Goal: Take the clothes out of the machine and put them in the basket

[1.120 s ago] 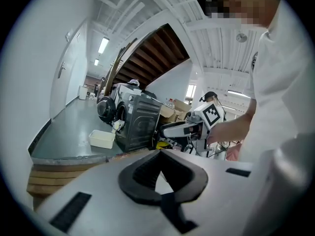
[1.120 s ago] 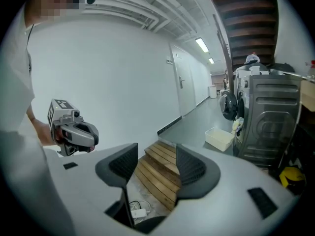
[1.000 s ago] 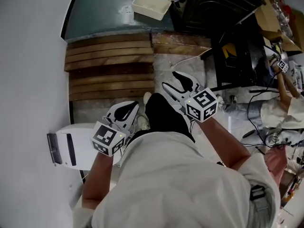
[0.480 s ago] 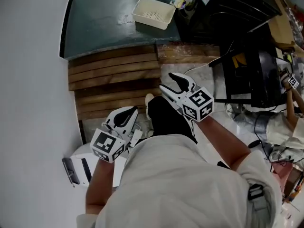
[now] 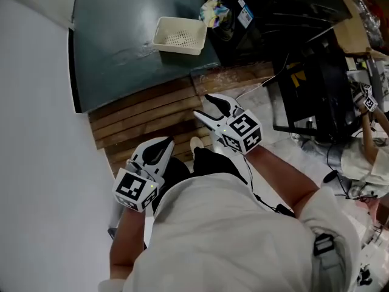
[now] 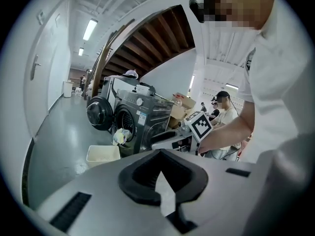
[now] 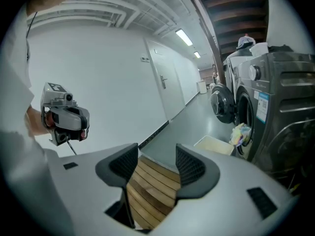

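A pale plastic basket (image 5: 178,35) stands on the dark green floor in front of a dark front-loading machine (image 6: 142,127) whose round door (image 6: 101,113) hangs open. A bundle of light, colourful clothes (image 5: 214,11) spills from the drum opening just above the basket. Both grippers are well short of it, over the wooden slats. My left gripper (image 5: 159,146) has its jaw tips together with nothing between them. My right gripper (image 5: 209,109) stands open and empty, and its own view shows the basket (image 7: 215,144) and clothes (image 7: 239,133) ahead.
A wooden slatted platform (image 5: 146,111) lies under the grippers. A white wall (image 5: 36,132) runs along the left. Black frames, cables and clutter (image 5: 316,90) crowd the right. More machines stand behind the first, and another person (image 6: 224,113) is at the far right.
Both grippers have travelled forward over the slats toward the basket and machine, which now sit nearer. The white box at lower left has dropped out of view. Jaws look unchanged.
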Tool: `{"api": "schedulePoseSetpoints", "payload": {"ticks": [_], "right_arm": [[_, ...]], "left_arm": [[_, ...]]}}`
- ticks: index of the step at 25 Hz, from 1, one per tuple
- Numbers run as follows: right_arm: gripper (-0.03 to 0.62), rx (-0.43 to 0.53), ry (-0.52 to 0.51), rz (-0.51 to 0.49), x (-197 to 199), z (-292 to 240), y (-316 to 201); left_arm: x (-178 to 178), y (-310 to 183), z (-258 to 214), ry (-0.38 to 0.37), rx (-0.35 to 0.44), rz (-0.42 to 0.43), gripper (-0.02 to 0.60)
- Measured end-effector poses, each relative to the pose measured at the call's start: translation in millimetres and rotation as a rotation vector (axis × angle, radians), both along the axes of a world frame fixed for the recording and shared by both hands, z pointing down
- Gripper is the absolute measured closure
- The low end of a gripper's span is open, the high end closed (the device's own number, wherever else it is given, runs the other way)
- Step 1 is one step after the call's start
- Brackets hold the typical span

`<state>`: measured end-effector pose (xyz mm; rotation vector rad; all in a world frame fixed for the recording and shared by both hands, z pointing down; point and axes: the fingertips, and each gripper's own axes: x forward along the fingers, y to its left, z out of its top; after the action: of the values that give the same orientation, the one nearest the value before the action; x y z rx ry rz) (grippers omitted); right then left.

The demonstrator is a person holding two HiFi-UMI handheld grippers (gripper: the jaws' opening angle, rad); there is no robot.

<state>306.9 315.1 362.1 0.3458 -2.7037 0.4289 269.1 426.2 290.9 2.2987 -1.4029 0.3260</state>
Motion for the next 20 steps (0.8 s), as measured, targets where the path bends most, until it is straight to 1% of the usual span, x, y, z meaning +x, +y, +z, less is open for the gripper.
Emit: {"api": "schedulePoseSetpoints", "payload": {"ticks": [5,8,11,15,20], "right_arm": [[0.350,-0.026,-0.019,0.074,-11,-18,-33],[0.350,-0.041,-0.017,0.126,-17,-20,-57],[0.350,-0.055,0.004,0.178,-26,-14,-78],[0.350,-0.063,0.040,0.246,-57,-3,-105],[0.350,-0.048,0.070,0.378,-104,-3,-148]], "left_arm": [[-9,-41,-30,-0.015,-0.007,0.089,0.584],[-19,-70,-36,-0.012,-0.014,0.141,0.584],[-33,-96,-34,0.009,-0.021,0.197,0.584],[-74,-128,-27,0.041,-0.028,0.274,0.584],[-142,-168,-24,0.042,-0.008,0.392,0.584]]}}
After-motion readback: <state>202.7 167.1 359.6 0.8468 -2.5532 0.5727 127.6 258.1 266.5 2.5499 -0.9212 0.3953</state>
